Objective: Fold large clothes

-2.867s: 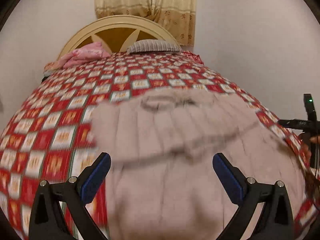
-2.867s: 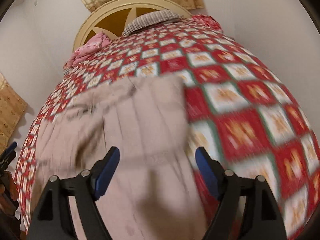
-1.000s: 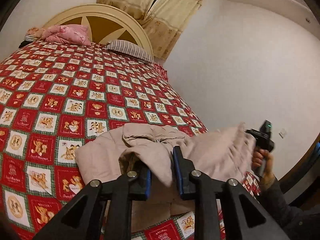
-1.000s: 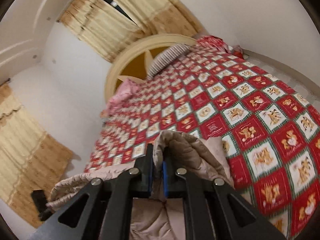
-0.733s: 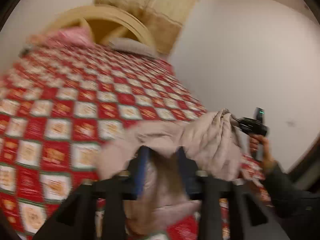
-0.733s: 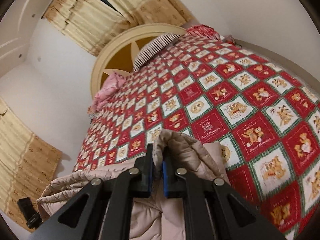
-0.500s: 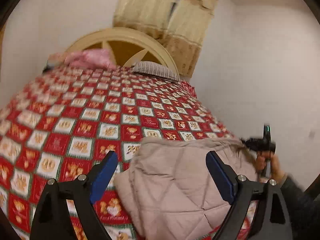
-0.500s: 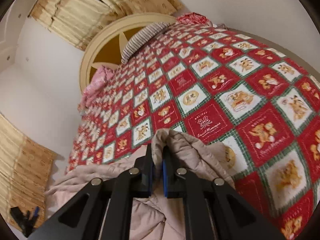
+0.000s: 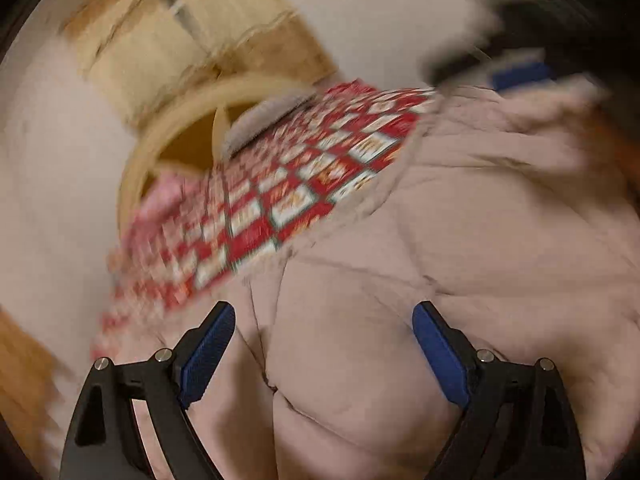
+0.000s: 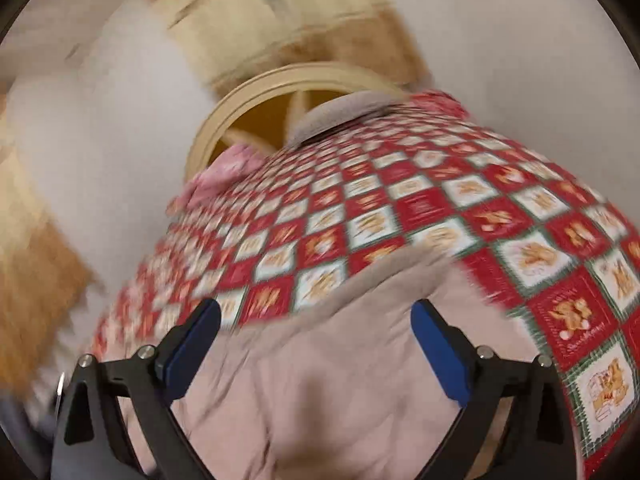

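Note:
A pale pink quilted jacket (image 9: 460, 248) lies folded on the red and white checked bedspread (image 9: 288, 184). My left gripper (image 9: 320, 344) is open and empty just above the jacket's near part. The other gripper's blue pad shows blurred at the jacket's far right edge in this view. In the right wrist view the jacket (image 10: 340, 380) lies below my right gripper (image 10: 316, 340), which is open and empty. Both views are motion-blurred.
The checked bedspread (image 10: 440, 208) runs back to a round cream headboard (image 10: 280, 92) with a striped pillow (image 10: 344, 112) and a pink bundle (image 10: 228, 168). Beige curtains (image 10: 280, 12) hang behind. White walls flank the bed.
Both grippers were shut on the jacket's edge a second ago and folded it over. The left let go first, then the right. Both now hang open above the folded jacket, and both cameras are swinging.

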